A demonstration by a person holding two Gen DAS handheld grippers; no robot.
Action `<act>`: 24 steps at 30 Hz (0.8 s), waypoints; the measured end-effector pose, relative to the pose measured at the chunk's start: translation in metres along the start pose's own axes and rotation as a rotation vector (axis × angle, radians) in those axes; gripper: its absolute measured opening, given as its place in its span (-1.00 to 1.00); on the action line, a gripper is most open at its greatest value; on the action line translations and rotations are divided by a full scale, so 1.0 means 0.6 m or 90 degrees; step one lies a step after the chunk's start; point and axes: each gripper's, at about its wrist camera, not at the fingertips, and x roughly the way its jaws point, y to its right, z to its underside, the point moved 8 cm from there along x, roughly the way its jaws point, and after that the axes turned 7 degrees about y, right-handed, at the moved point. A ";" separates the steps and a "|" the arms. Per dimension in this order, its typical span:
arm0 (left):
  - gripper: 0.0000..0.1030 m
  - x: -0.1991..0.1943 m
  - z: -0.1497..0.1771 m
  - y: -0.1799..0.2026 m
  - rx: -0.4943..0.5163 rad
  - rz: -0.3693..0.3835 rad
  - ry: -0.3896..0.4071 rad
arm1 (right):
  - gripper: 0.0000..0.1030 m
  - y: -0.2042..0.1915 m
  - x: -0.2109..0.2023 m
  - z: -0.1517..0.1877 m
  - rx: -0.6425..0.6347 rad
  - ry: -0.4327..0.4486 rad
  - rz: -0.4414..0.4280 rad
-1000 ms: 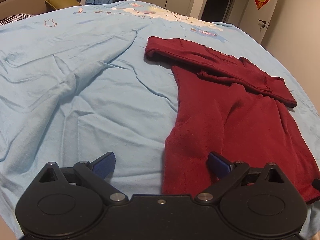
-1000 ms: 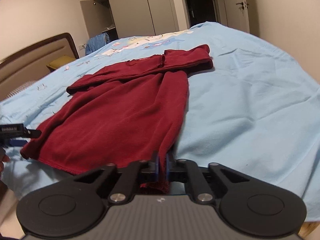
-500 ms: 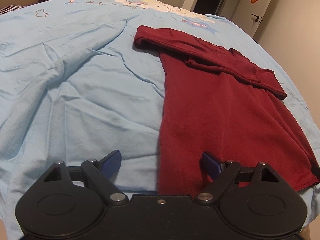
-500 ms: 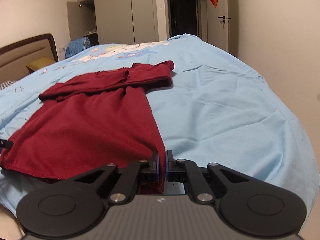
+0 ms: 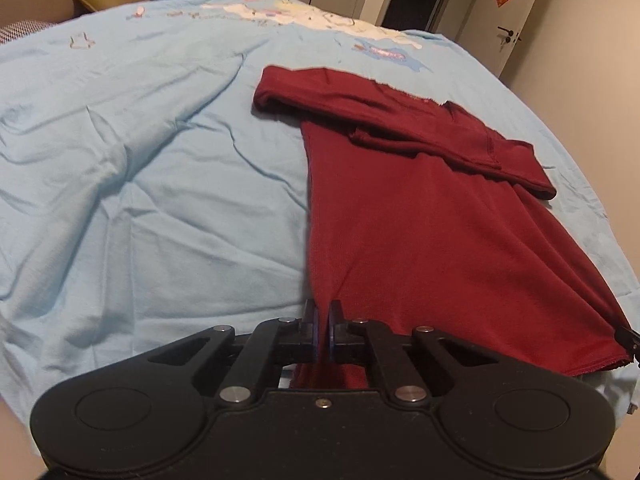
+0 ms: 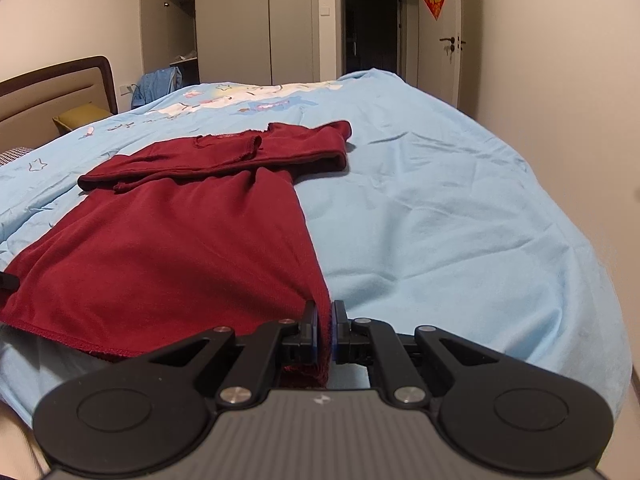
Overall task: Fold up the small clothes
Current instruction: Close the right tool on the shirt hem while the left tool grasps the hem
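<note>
A dark red garment (image 5: 420, 216) lies spread flat on the light blue bed, its sleeves folded across the top. My left gripper (image 5: 323, 324) is shut on the hem's left corner. My right gripper (image 6: 326, 320) is shut on the hem's right corner of the same garment (image 6: 180, 236). Both hold the hem at the bed's near edge, and the cloth is stretched between them. The tip of the right gripper shows at the right edge of the left wrist view (image 5: 628, 338), and the left gripper's tip at the left edge of the right wrist view (image 6: 8, 280).
The blue bedsheet (image 5: 140, 184) is wrinkled to the left of the garment and has a printed pattern at the far end. A headboard (image 6: 52, 92) and wardrobe (image 6: 240, 24) stand behind. A door and a wall (image 6: 560, 80) are on the right.
My left gripper has closed from wide open onto the hem's left corner. The garment now lies flatter and more stretched. My right gripper has stayed shut on its corner.
</note>
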 end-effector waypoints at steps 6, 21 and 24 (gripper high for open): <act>-0.94 -0.049 -0.016 0.000 0.020 0.004 0.021 | -0.88 -0.009 -0.039 -0.017 -0.028 0.011 -0.013; -0.82 -0.024 0.032 -0.019 0.022 -0.009 -0.027 | -0.87 -0.015 -0.046 0.032 -0.050 -0.043 -0.011; -0.67 -0.022 0.035 -0.016 0.015 -0.001 -0.027 | -0.85 -0.015 -0.042 0.033 -0.055 -0.043 -0.014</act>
